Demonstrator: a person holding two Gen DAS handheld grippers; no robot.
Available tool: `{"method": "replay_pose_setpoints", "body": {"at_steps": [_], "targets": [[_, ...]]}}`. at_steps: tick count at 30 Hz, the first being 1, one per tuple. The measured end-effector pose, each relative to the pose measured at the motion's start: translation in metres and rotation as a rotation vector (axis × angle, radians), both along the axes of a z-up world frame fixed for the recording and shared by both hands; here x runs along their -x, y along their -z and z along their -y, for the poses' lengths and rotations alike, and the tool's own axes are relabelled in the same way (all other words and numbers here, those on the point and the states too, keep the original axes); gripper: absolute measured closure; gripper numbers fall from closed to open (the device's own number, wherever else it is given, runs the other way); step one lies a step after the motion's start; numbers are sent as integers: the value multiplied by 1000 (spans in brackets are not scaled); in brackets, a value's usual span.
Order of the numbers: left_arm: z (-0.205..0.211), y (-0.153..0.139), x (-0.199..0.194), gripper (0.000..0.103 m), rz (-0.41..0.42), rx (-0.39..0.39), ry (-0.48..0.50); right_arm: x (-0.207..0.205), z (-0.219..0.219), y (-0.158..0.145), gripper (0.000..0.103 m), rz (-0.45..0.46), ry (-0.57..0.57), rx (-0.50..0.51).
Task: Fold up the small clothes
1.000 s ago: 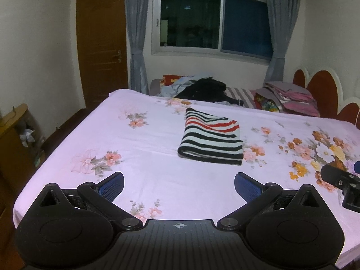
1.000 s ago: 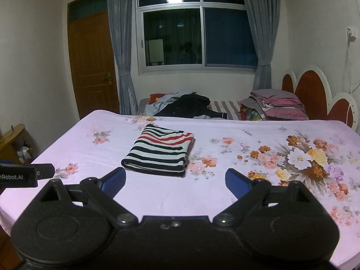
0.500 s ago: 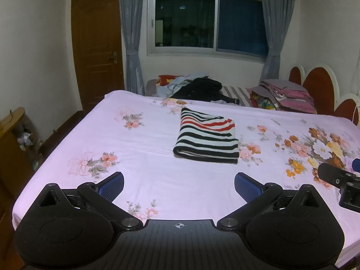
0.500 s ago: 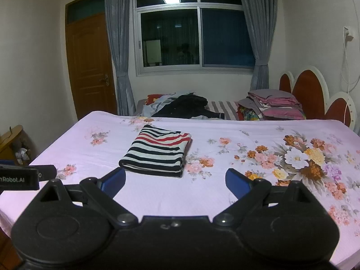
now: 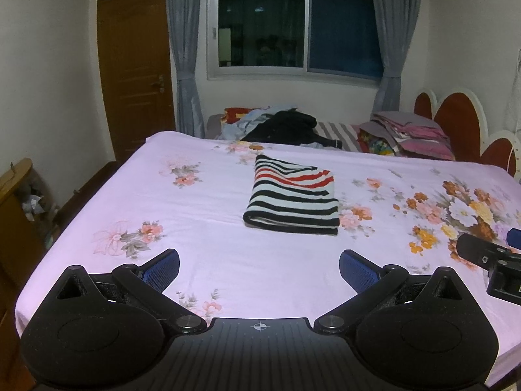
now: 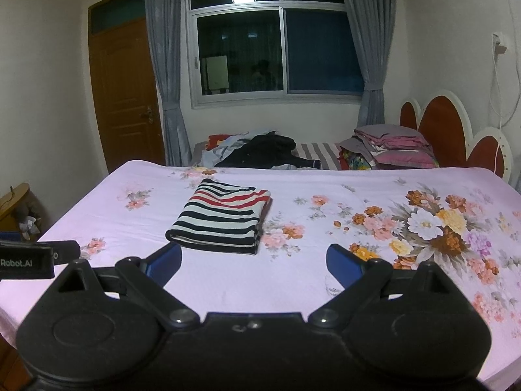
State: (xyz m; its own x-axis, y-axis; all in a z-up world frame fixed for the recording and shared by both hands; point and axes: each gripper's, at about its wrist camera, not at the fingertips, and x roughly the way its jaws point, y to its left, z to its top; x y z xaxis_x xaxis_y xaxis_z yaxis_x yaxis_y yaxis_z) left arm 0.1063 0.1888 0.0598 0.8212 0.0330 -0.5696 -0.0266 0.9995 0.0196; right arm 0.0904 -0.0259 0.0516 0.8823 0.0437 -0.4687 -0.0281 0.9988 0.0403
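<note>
A folded garment (image 5: 293, 198) with black, white and red stripes lies flat in the middle of the pink floral bed sheet (image 5: 208, 254); it also shows in the right wrist view (image 6: 221, 216). My left gripper (image 5: 259, 267) is open and empty, held above the near part of the bed, well short of the garment. My right gripper (image 6: 254, 260) is open and empty, also near the front edge. The right gripper's tip (image 5: 485, 255) shows at the right of the left wrist view; the left gripper's side (image 6: 29, 259) shows at the left of the right wrist view.
A heap of loose clothes (image 5: 280, 127) and a stack of folded bedding (image 5: 407, 137) lie beyond the bed's far edge. A red and white headboard (image 5: 456, 120) stands at the right. A wooden cabinet (image 5: 16, 215) stands at the left, a door (image 5: 136, 71) behind it.
Both grippers have tilted up and drawn back slightly, so the garment sits a little lower in both views. Both stay open; the garment has not moved.
</note>
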Motion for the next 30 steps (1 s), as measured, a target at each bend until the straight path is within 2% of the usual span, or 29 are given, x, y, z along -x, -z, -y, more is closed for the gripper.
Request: {"method": "replay_pose_setpoints", "body": {"at_steps": [26, 30], "targets": [[13, 4, -9, 0, -13, -9, 29, -6, 6, 10, 7, -18, -1, -7], [14, 6, -15, 0, 0, -1, 61, -12, 5, 13, 7, -24, -4, -7]]}}
